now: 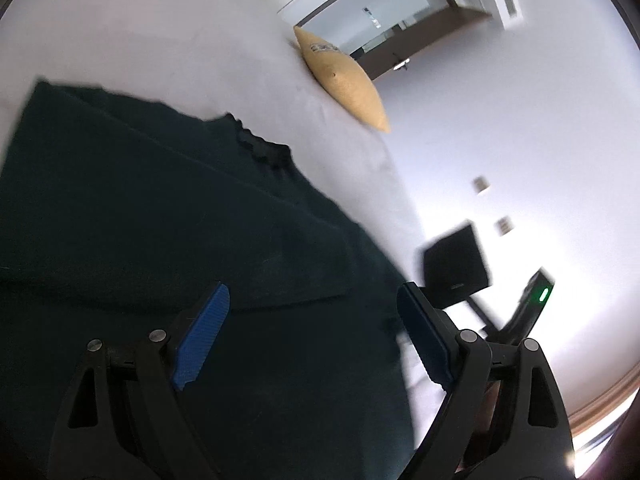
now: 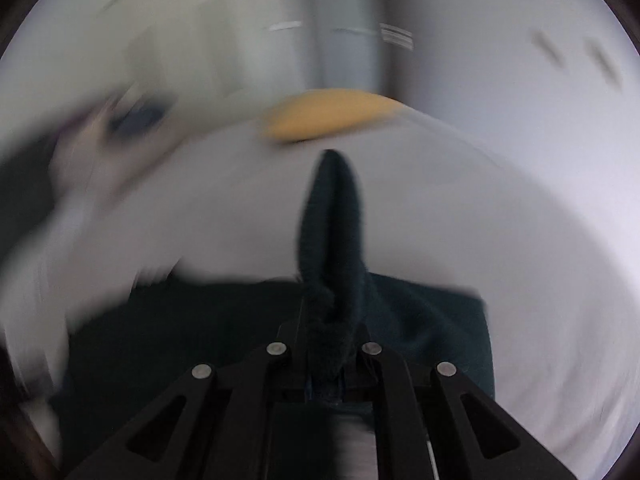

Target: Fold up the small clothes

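A dark green garment lies spread on the white bed; a frilled edge shows along its far side. My left gripper hovers over its near part, open, blue pads wide apart with only cloth below them. In the right wrist view the same dark garment lies on the sheet. My right gripper is shut on a fold of it, which sticks up past the fingers. The right view is motion-blurred.
A yellow cushion lies at the far side of the bed; it also shows in the right view as a blurred yellow cushion. A black box and a dark device with a green light stand off the bed's right side.
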`<control>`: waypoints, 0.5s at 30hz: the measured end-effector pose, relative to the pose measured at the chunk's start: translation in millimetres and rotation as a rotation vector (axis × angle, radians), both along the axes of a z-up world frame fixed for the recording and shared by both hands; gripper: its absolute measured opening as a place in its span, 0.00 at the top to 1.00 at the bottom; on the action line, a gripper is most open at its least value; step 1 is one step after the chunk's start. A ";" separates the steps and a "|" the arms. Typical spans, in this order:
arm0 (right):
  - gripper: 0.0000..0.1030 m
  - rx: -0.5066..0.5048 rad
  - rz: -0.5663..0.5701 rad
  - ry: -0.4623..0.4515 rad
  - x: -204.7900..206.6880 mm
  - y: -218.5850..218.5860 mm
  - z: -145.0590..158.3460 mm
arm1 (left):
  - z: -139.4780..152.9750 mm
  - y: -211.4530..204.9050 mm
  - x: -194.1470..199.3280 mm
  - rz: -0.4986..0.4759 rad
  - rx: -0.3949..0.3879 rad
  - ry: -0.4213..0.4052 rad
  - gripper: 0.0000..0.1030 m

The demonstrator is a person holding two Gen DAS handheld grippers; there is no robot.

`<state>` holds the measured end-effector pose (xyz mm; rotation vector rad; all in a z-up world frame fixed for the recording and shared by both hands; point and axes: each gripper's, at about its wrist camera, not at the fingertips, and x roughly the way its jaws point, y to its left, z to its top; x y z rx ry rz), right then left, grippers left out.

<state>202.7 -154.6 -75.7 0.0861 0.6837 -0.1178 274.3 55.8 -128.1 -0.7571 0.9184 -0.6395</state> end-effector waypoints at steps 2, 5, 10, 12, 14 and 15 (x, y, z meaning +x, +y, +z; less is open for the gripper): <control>0.91 -0.184 0.118 -0.002 14.9 64.3 -10.1 | -6.4 -1.6 11.0 -0.010 -0.086 0.044 0.17; 0.92 -0.257 0.188 0.018 22.2 109.3 -28.9 | -18.0 -7.3 26.5 -0.039 -0.217 0.105 0.17; 0.91 -0.434 0.258 0.029 11.9 144.9 -54.5 | -23.9 -34.3 50.9 -0.108 -0.290 0.187 0.17; 0.91 -0.516 0.286 0.021 0.8 158.7 -63.5 | -14.5 -43.3 57.2 -0.139 -0.286 0.175 0.17; 0.91 -0.573 0.301 0.011 -9.3 163.0 -69.0 | -4.2 -49.6 61.1 -0.160 -0.276 0.158 0.17; 0.91 -0.594 0.307 0.007 -15.8 163.5 -70.5 | -0.7 -51.3 62.2 -0.166 -0.271 0.153 0.17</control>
